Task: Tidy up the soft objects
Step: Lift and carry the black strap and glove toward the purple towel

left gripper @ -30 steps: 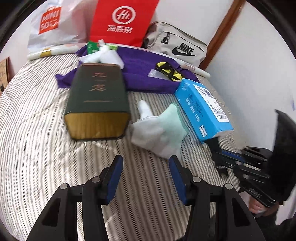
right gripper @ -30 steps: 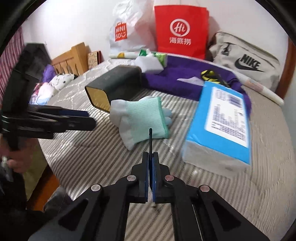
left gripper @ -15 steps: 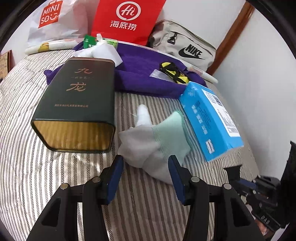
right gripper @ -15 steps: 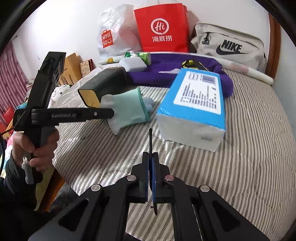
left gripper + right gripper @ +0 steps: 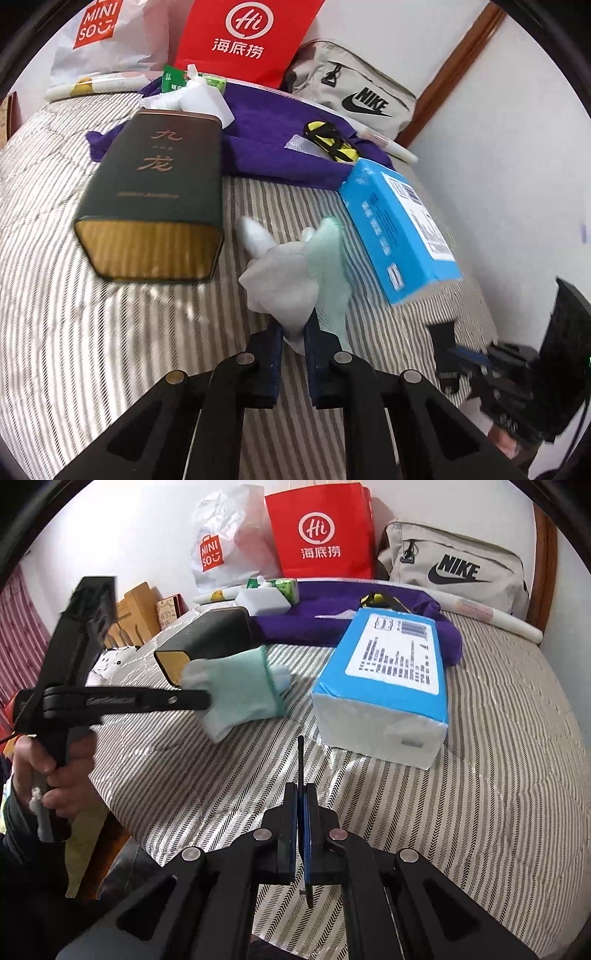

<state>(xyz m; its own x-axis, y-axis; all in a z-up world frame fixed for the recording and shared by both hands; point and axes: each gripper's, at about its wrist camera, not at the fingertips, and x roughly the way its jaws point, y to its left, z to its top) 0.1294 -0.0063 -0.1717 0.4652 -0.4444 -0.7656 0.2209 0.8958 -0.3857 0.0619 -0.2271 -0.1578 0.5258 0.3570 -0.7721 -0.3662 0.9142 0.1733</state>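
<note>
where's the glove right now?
In the left wrist view the glove sits centre frame on the striped bedspread, between the dark green tin and the blue tissue pack, its near end pinched in the left tool.

The near part of the striped bed (image 5: 480, 775) lies bare and gives open passage. Farther in, a dark tin (image 5: 155, 199) on the left and a blue tissue pack (image 5: 399, 229) on the right leave a narrow lane, filled by the glove (image 5: 291, 273). Beyond, a purple cloth (image 5: 273, 147), bags (image 5: 321, 531) and the wall block the far side.
</note>
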